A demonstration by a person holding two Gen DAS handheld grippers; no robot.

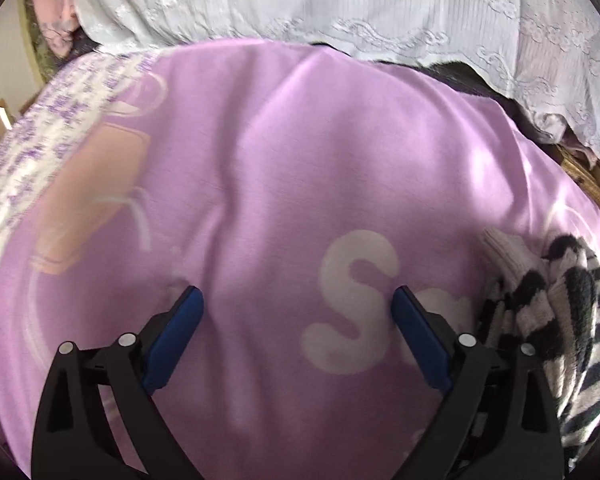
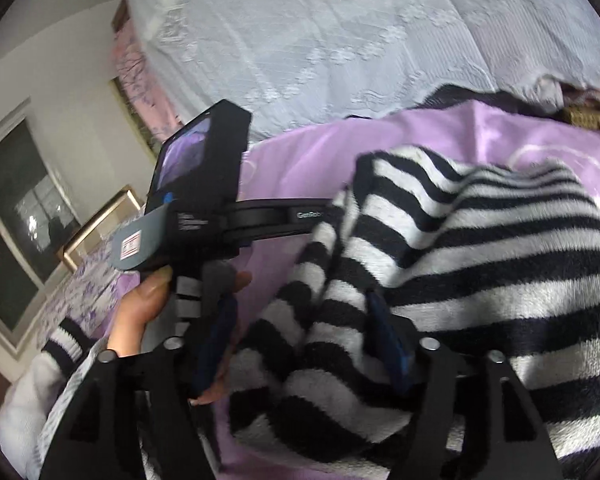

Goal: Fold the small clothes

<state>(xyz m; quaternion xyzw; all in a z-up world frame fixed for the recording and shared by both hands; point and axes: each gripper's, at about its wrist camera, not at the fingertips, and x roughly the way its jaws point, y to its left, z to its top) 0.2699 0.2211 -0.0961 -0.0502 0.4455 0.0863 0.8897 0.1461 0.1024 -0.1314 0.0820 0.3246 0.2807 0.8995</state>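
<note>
A black-and-white striped fuzzy garment lies bunched on a purple blanket. In the left wrist view it shows at the right edge. My left gripper is open and empty, just above the blanket, left of the garment. My right gripper is open, its blue-padded fingers spread around a fold of the striped garment without pinching it. The left gripper's body and the hand holding it show at the left in the right wrist view.
A white lace bedspread covers the bed behind the blanket. A purple floral sheet lies to the left. A wicker basket edge sits at the right. A window and wall are at the far left.
</note>
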